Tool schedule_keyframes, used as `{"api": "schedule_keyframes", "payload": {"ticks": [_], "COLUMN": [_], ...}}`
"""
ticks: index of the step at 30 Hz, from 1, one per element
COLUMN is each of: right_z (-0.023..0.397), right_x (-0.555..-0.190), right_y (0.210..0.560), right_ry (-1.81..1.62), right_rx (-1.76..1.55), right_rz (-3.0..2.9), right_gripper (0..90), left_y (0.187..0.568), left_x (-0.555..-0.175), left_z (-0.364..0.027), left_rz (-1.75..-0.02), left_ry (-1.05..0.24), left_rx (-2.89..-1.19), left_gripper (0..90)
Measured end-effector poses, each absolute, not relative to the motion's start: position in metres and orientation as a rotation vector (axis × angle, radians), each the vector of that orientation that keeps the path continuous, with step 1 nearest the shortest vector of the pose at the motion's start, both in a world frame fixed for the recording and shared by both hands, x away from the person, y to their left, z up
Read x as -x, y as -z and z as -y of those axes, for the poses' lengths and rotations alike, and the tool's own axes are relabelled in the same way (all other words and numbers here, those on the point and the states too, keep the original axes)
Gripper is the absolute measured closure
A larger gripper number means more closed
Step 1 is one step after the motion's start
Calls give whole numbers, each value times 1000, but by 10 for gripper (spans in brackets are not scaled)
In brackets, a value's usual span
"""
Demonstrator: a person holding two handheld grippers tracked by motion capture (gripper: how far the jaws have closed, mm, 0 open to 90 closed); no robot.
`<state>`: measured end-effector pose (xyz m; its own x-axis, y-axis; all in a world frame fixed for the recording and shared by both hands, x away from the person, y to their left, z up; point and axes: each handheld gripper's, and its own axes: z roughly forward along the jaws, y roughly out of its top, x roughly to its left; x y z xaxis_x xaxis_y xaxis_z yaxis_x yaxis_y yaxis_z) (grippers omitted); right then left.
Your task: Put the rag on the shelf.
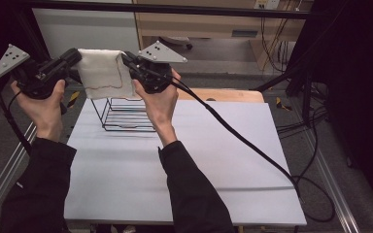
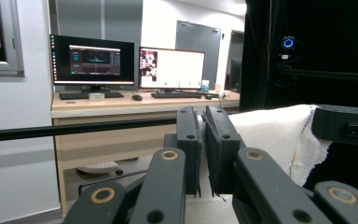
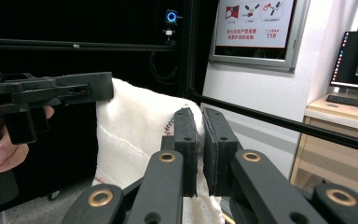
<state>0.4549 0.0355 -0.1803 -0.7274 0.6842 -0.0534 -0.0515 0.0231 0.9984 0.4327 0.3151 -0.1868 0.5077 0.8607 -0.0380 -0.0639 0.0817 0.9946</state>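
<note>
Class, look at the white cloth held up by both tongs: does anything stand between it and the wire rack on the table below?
Nothing visible does. The white cloth hangs stretched between the left tongs and right tongs, above the wire rack, with open air between them.

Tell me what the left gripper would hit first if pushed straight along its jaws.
Probably the right gripper: the left gripper points along the white cloth towel stretched between them, though depth is uncertain.

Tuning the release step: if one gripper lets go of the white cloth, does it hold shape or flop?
Probably flops: the white cloth already sags between the left gripper and right gripper. It looks like thin terry, so likely light. It would probably swing from the remaining clamp.
</note>
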Motion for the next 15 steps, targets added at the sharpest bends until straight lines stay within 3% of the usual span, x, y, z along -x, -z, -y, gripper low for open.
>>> {"api": "schedule_keyframes", "payload": {"ticks": [15], "right_z": [-45], "right_x": [-466], "right_y": [159], "right_ry": [-1755], "right_rx": [-624], "right_rz": [-1751], "right_gripper": [852], "left_y": [171], "left_x": [-451], "left_z": [-321], "left_rz": [-797], "left_ry": [-812], "left_rx": [-1286], "left_gripper": [846]}}
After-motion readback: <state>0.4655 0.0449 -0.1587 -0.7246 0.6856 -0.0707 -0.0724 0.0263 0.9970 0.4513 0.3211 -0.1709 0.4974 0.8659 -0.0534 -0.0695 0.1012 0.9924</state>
